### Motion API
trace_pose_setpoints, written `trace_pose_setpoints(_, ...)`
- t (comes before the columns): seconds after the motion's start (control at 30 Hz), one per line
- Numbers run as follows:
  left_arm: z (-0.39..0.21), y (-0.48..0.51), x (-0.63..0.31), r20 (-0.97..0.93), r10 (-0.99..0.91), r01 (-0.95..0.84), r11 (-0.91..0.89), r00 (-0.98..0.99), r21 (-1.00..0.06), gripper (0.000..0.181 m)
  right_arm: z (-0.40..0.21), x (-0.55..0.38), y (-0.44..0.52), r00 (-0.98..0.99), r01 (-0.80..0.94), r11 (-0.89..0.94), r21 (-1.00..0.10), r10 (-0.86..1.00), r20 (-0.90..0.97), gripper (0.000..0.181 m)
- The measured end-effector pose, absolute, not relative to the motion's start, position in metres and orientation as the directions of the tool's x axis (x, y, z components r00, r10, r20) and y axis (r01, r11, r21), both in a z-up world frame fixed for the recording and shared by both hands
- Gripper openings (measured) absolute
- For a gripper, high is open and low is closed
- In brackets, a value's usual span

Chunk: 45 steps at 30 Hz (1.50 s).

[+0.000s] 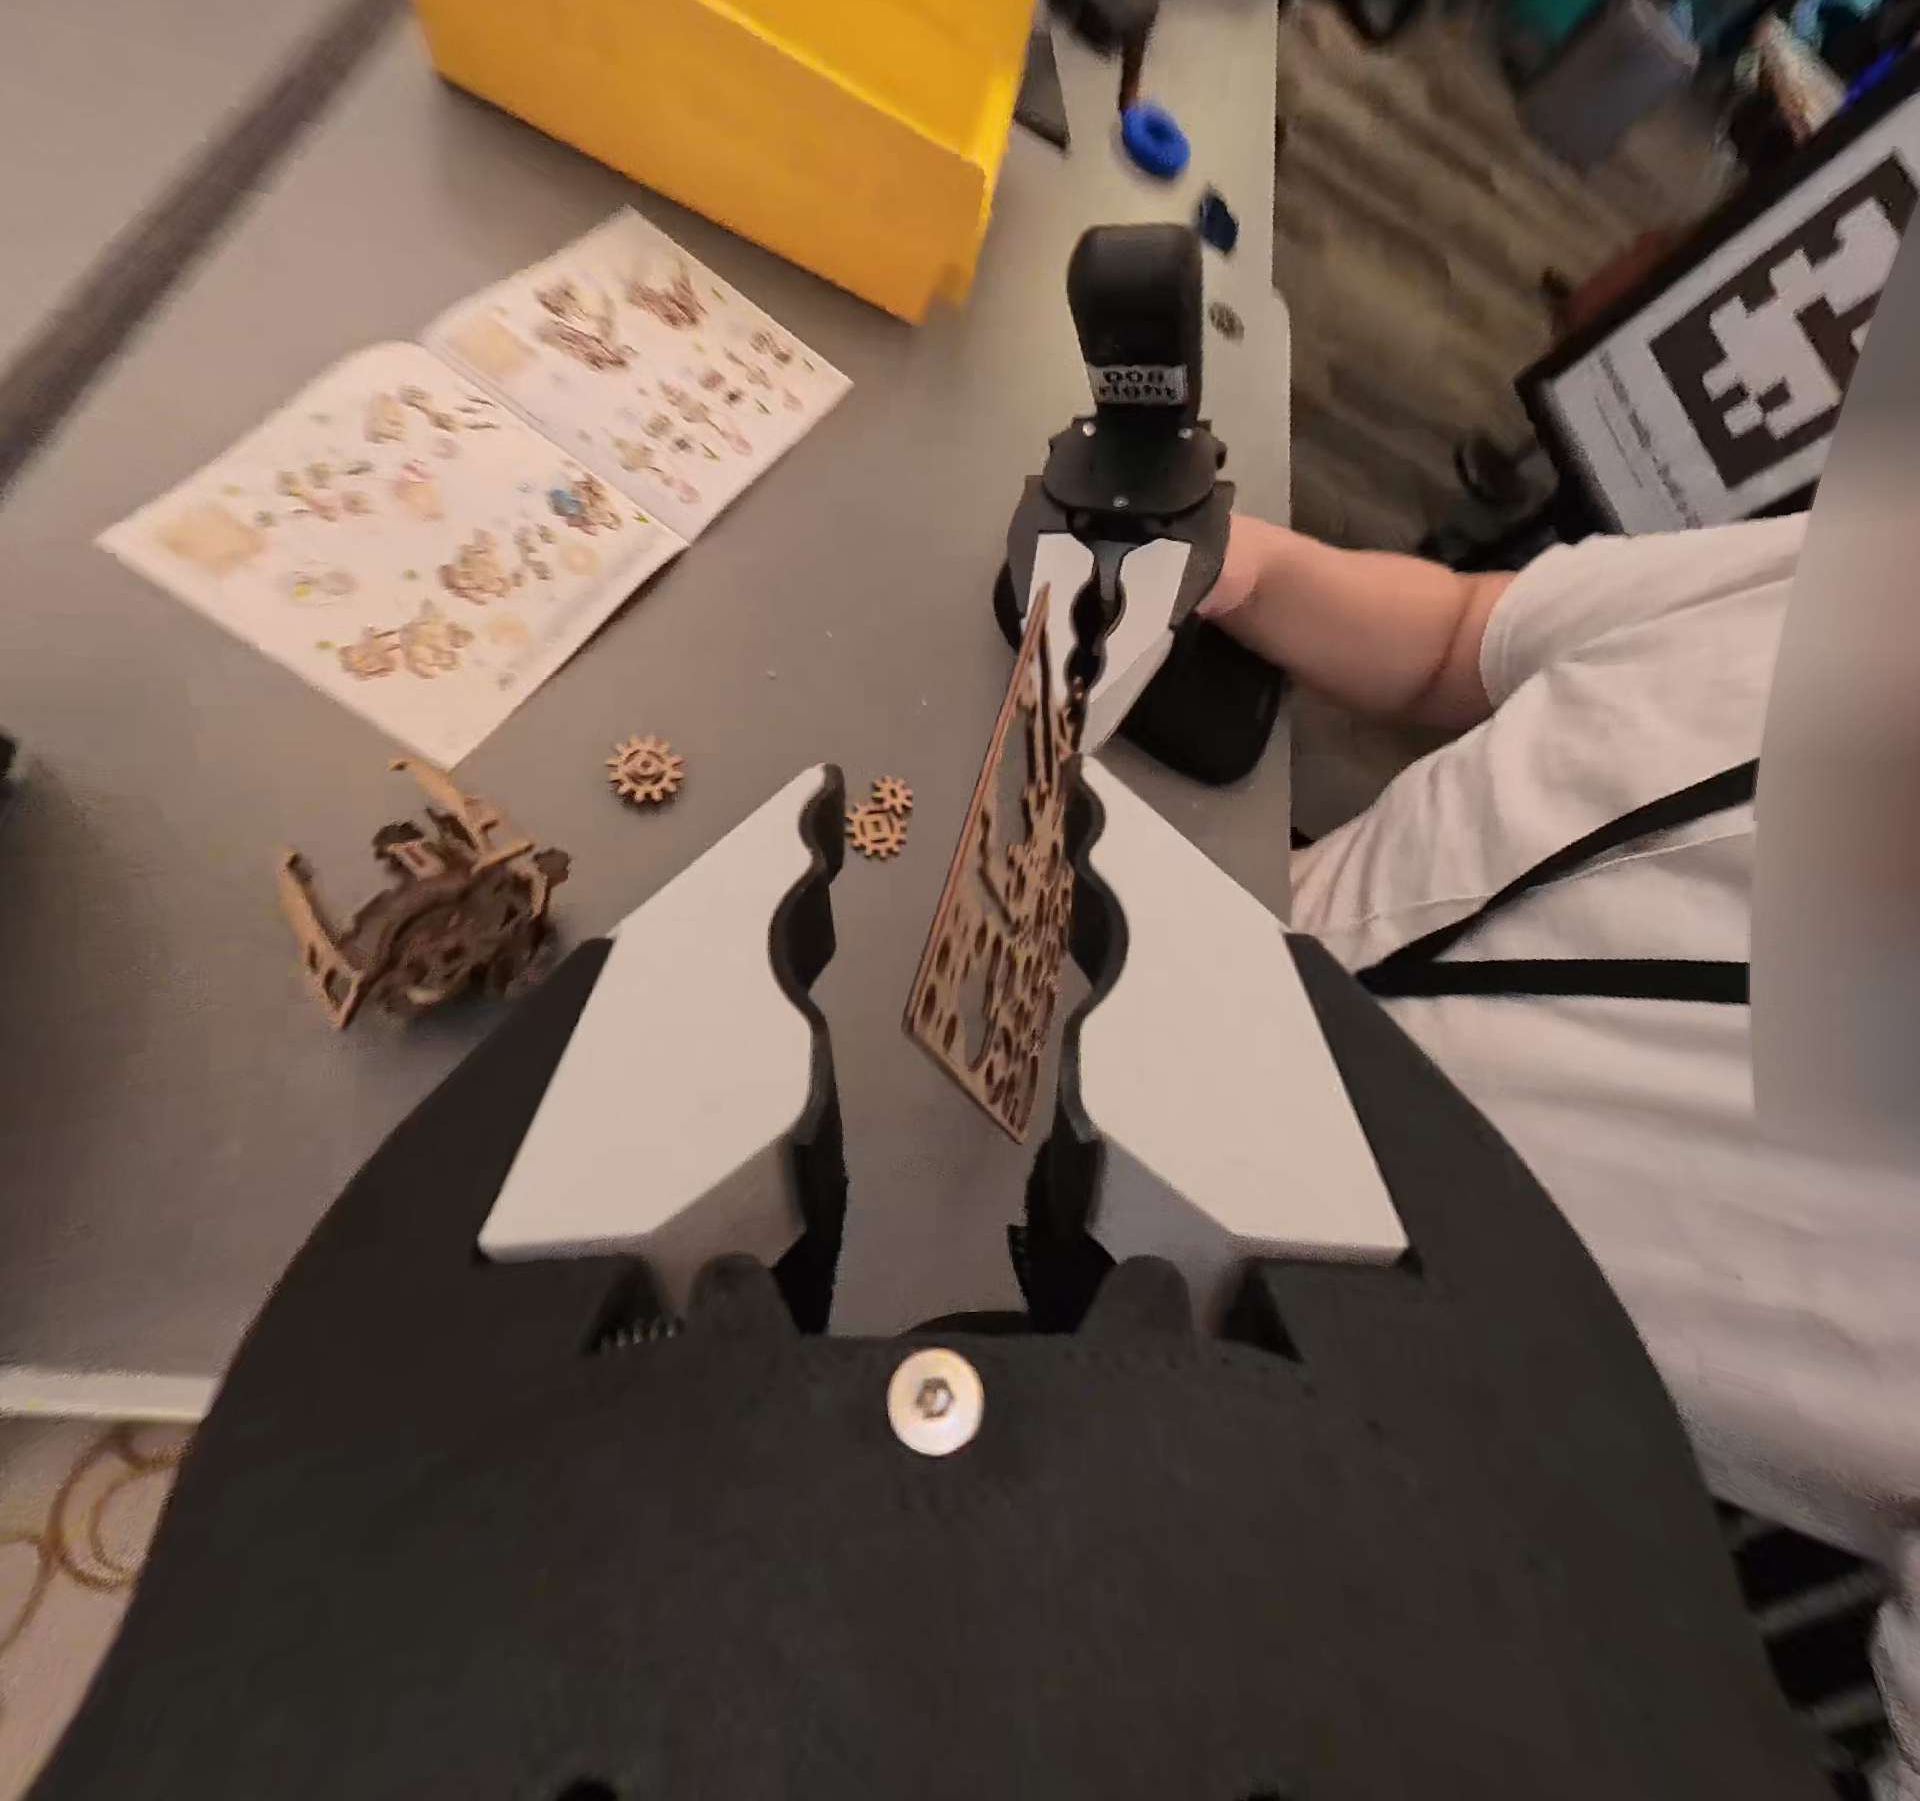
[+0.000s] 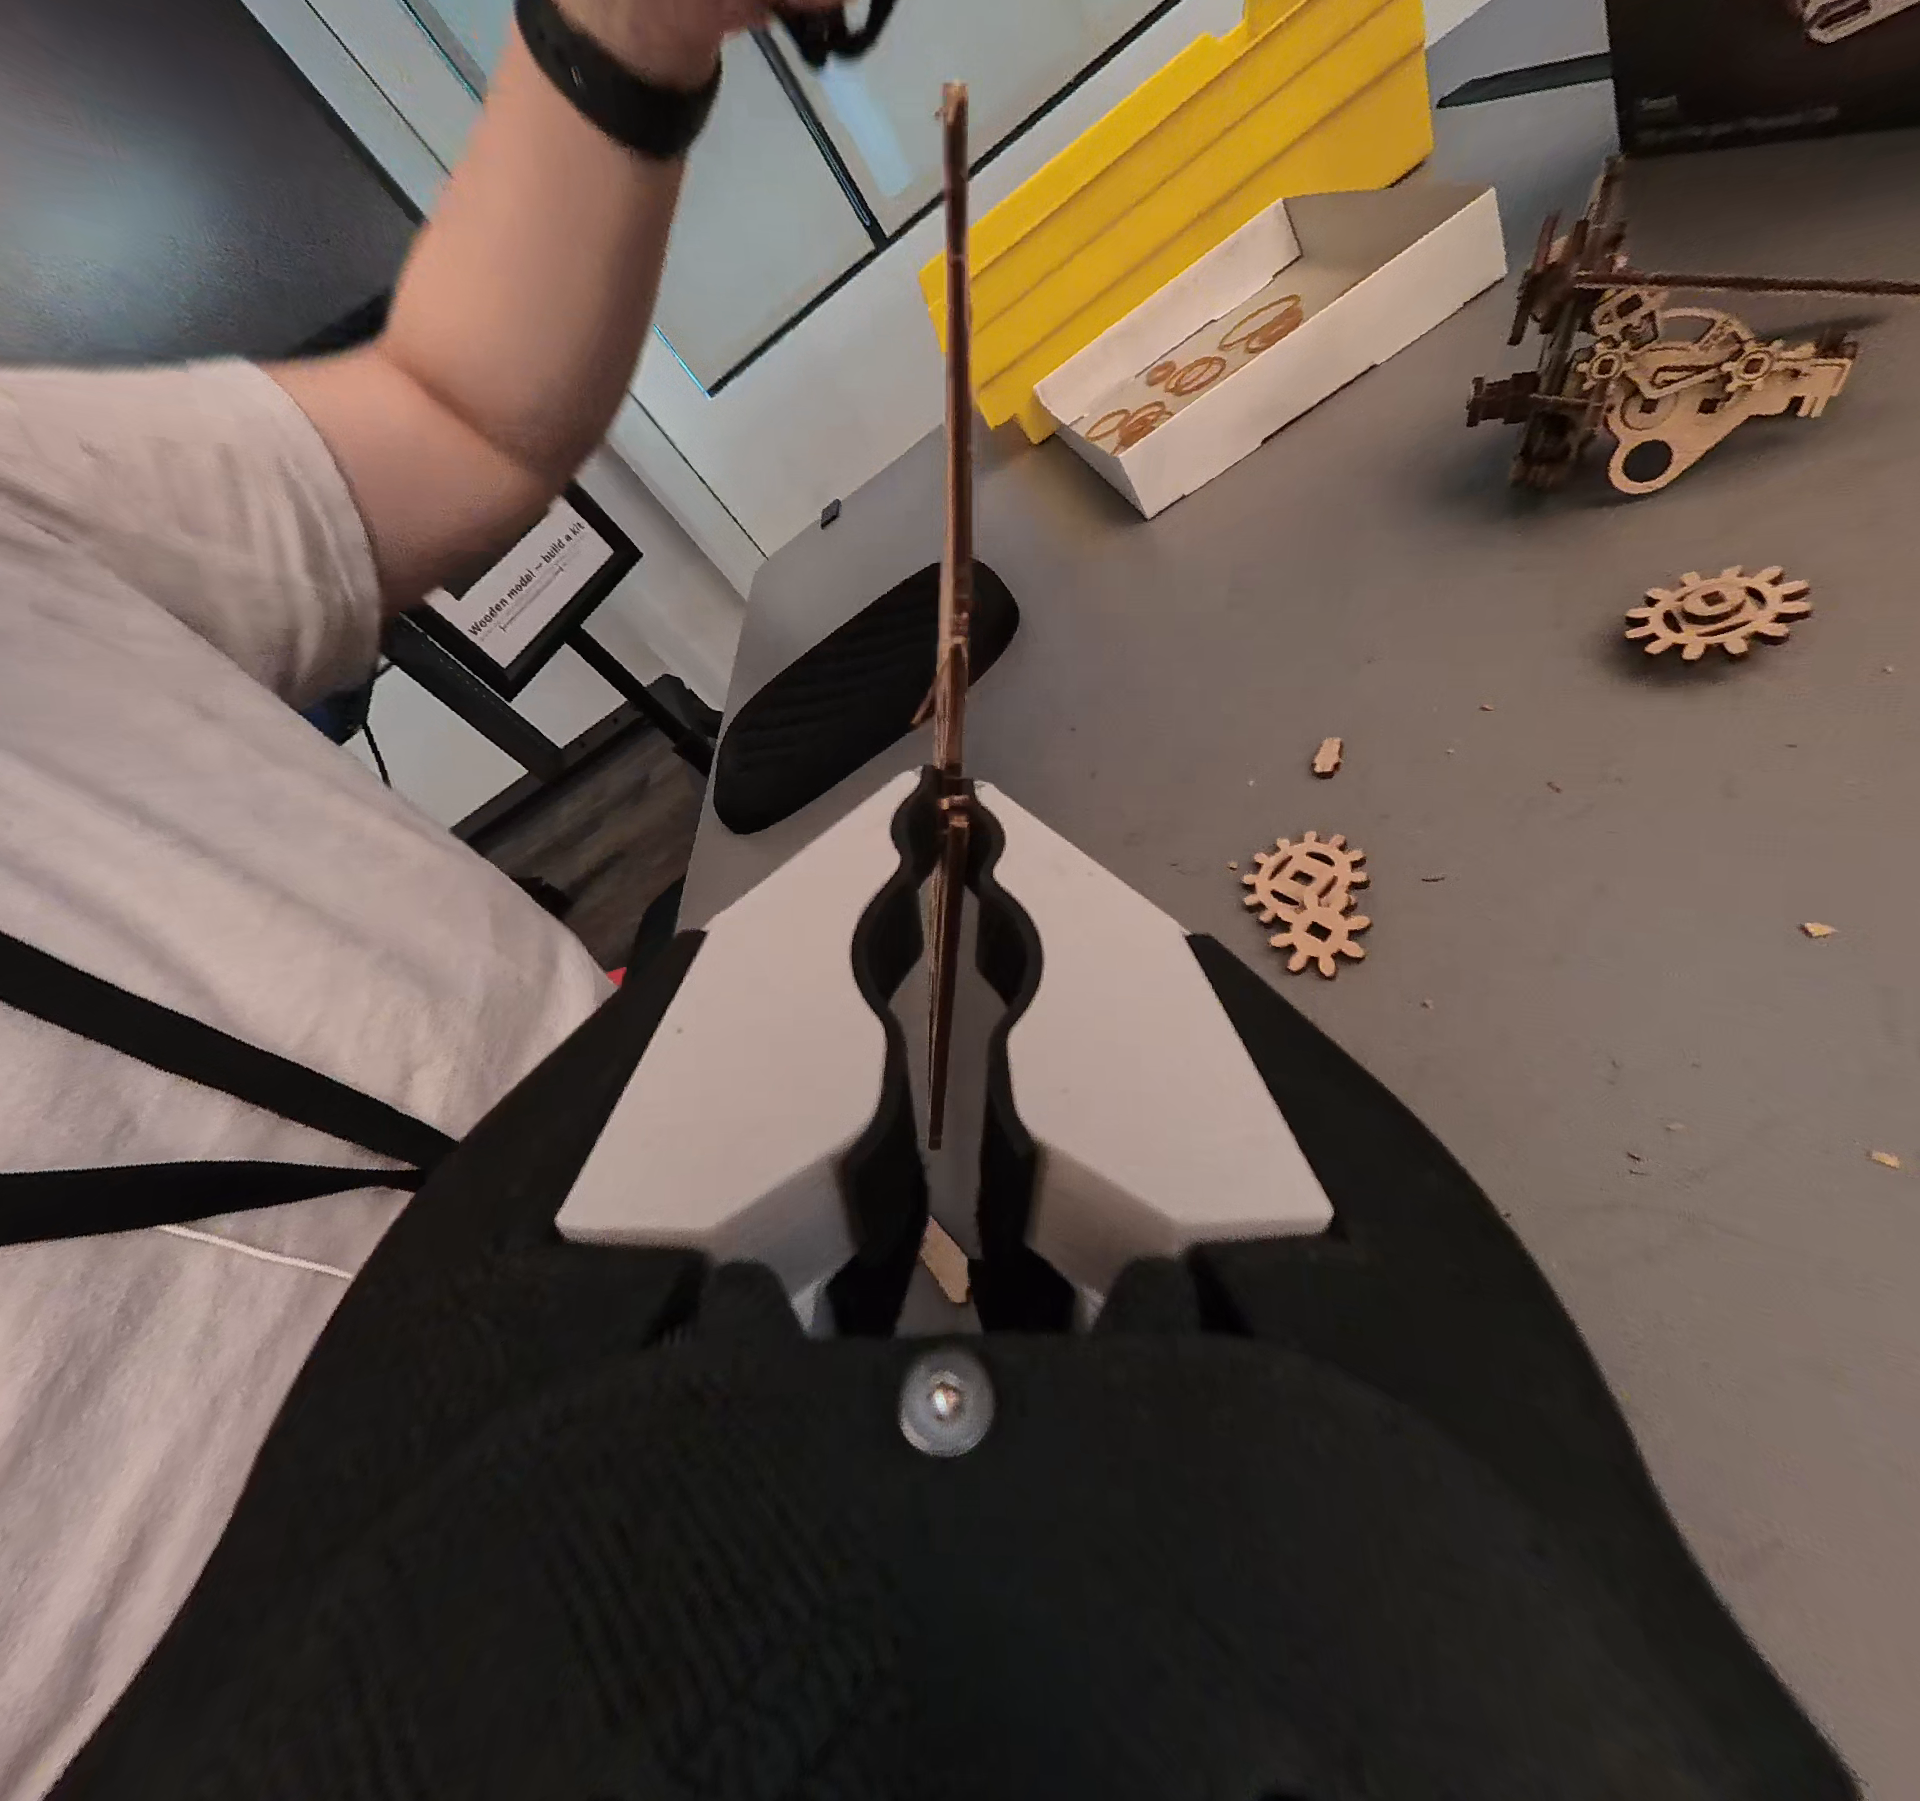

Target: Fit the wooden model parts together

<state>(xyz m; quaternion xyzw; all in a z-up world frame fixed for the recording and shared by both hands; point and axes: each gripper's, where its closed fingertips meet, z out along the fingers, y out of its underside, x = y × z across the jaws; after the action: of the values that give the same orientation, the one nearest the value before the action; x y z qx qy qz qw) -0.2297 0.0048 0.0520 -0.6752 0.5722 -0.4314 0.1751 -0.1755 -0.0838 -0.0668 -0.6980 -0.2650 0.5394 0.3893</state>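
A thin laser-cut wooden parts sheet [image 1: 1003, 930] hangs upright over the grey table [image 1: 831, 608]. My right gripper [image 1: 1086, 702] is shut on its upper end; in the right wrist view the gripper [image 2: 951, 795] clamps the sheet [image 2: 954, 401], seen edge-on. My left gripper [image 1: 951, 785] is open, with the sheet between its fingers, close against the right-hand finger [image 1: 1174, 972]. A part-built wooden model [image 1: 426, 904] stands on the table to the left and also shows in the right wrist view [image 2: 1652, 380]. A single gear [image 1: 644, 767] and a double gear [image 1: 878, 816] lie nearby.
An open instruction booklet [image 1: 468, 494] and a yellow bin [image 1: 727, 68] lie beyond. A white tray [image 2: 1455, 265] with rubber bands, a dark kit box [image 2: 1756, 16], a small wooden chip [image 2: 1326, 756] and the gears [image 2: 1714, 611] are on the table. A person's white shirt [image 1: 1558, 1128] borders the table edge.
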Motion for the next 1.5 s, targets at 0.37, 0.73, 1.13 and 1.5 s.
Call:
trace_pose_setpoints(0.37,-0.015,-0.029,-0.298,0.605,-0.796,-0.167,-0.593,-0.024,-0.788,0.03,-0.055,-0.167,-0.076,0.22,-0.142,-0.613,-0.777,0.746,-0.628,0.0)
trace_pose_setpoints(0.73,-0.001,-0.03,-0.276,0.6,-0.788,-0.056,-0.598,-0.138,-0.799,0.019,-0.064,-0.177,-0.081,0.205,-0.097,-0.648,-0.756,0.73,-0.652,0.0)
trace_pose_setpoints(1.13,-0.026,-0.036,-0.281,0.561,-0.824,-0.206,-0.536,-0.085,-0.819,0.0,-0.087,-0.152,-0.124,0.265,0.381,-0.169,-0.909,0.962,-0.068,0.03)
trace_pose_setpoints(1.5,-0.045,-0.049,-0.281,0.565,-0.824,-0.259,-0.54,-0.029,-0.801,0.0,-0.151,-0.146,-0.169,0.071,0.742,-0.064,-0.667,0.997,-0.017,0.02)
